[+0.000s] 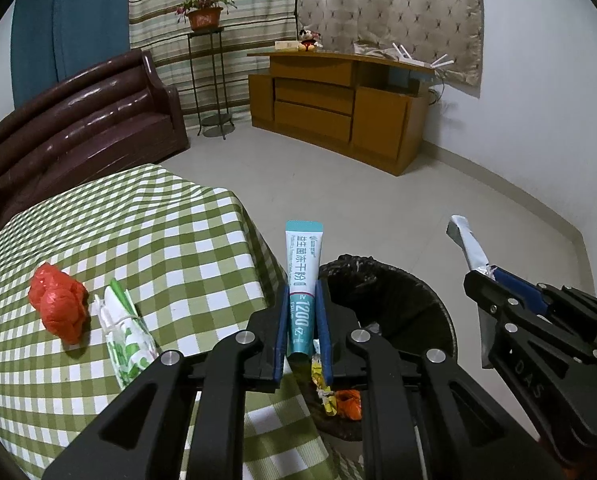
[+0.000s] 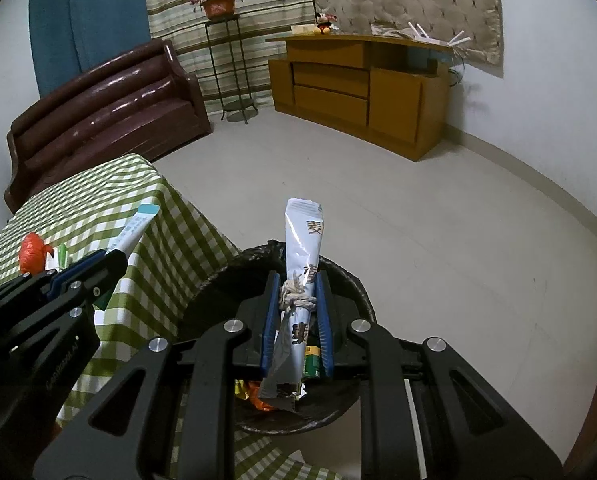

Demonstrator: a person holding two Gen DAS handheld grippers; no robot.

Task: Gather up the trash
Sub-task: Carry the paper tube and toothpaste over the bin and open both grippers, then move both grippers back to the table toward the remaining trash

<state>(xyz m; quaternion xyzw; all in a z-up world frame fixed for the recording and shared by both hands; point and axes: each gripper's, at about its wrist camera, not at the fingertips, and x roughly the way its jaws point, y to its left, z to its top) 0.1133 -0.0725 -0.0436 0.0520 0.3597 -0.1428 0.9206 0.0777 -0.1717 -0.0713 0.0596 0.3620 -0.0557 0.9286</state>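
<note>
My left gripper [image 1: 302, 292] is shut on a teal and white sachet [image 1: 301, 264], held upright at the table's edge beside the black-lined trash bin [image 1: 430, 300]. My right gripper [image 2: 297, 284] is shut on a rolled silver wrapper tied with string [image 2: 300, 248], held over the bin [image 2: 358, 292]. The bin holds orange and yellow wrappers [image 1: 344, 400] and a green can [image 2: 313, 362]. A crumpled red plastic bag [image 1: 60, 304] and a green and white packet [image 1: 124, 336] lie on the checked tablecloth [image 1: 138, 220]. The right gripper with its wrapper [image 1: 468, 246] shows at the right of the left wrist view.
The table with the green checked cloth stands left of the bin. A brown sofa [image 1: 82, 120] is behind the table. A wooden cabinet [image 1: 338, 108] and a plant stand [image 1: 208, 80] stand along the far wall. Bare tiled floor [image 2: 418, 220] lies beyond the bin.
</note>
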